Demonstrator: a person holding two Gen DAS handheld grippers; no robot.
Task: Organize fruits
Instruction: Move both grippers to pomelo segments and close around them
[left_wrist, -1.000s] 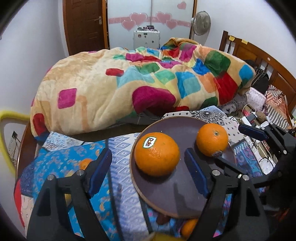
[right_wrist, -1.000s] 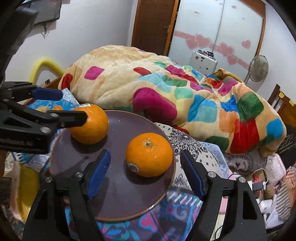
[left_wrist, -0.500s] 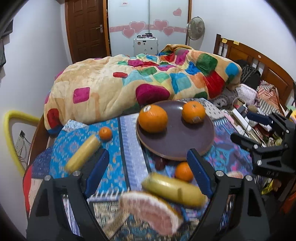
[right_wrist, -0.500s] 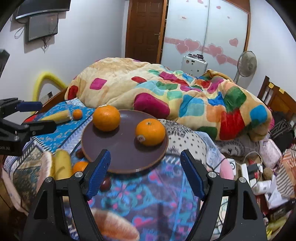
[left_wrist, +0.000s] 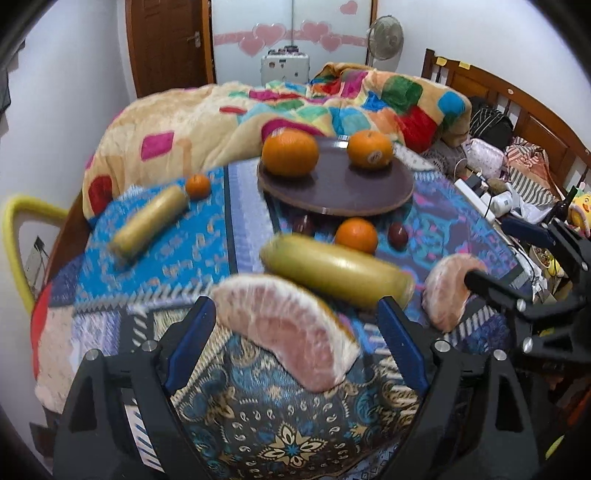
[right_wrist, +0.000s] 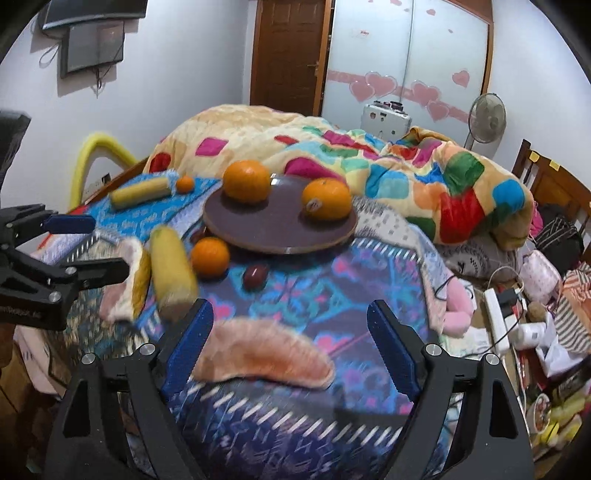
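Left wrist view shows two oranges (left_wrist: 290, 152) on your plate (left_wrist: 334, 192), pomelo wedges (left_wrist: 288, 328) and bananas (left_wrist: 334, 271) still left, both grippers' fingers apart and empty.

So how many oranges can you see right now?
4: two large oranges on the brown plate, one just in front of it, a tiny one beside the far banana.

I see two orange oranges (left_wrist: 290, 152) on a dark brown plate (left_wrist: 334, 192), pale pink pomelo wedges (left_wrist: 291, 328), a yellow-green banana (left_wrist: 334, 269), and a blue patterned cloth (left_wrist: 166, 254).
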